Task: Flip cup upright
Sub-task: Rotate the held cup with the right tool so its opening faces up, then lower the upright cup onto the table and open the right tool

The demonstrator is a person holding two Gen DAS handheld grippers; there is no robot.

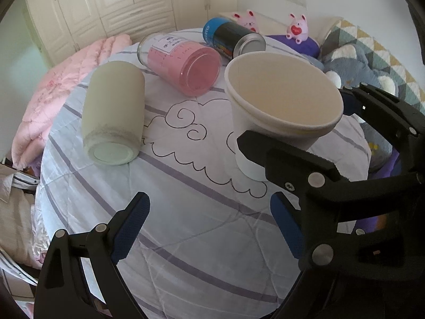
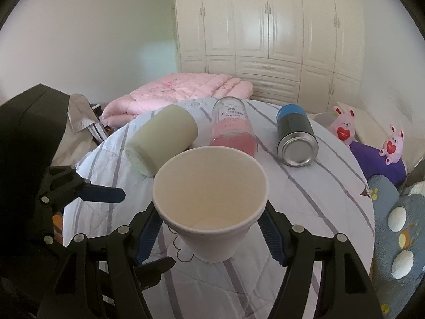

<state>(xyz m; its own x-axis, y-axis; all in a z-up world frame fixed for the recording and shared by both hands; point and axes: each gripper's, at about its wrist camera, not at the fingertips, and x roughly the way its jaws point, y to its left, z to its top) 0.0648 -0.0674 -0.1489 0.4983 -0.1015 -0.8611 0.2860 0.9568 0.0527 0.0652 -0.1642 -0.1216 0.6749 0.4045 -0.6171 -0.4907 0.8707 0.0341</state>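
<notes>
A white paper cup (image 2: 212, 212) stands upright, mouth up, on the striped sheet; it also shows in the left wrist view (image 1: 279, 111). My right gripper (image 2: 209, 223) has its blue-padded fingers on both sides of the cup's body, and I cannot tell whether they press it or stand just off it. That gripper appears as a black frame (image 1: 332, 175) in the left wrist view. My left gripper (image 1: 209, 228) is open and empty, low in front of the cup. One of its fingers (image 2: 103, 194) shows in the right wrist view, left of the cup.
A beige cup (image 1: 114, 111) lies on its side at the left. A clear bottle with pink content (image 1: 186, 63) and a dark can with a blue cap (image 1: 233, 40) lie behind. Pink quilt (image 1: 53, 90), plush toys (image 1: 297, 28) and cushions (image 2: 398, 226) surround the sheet.
</notes>
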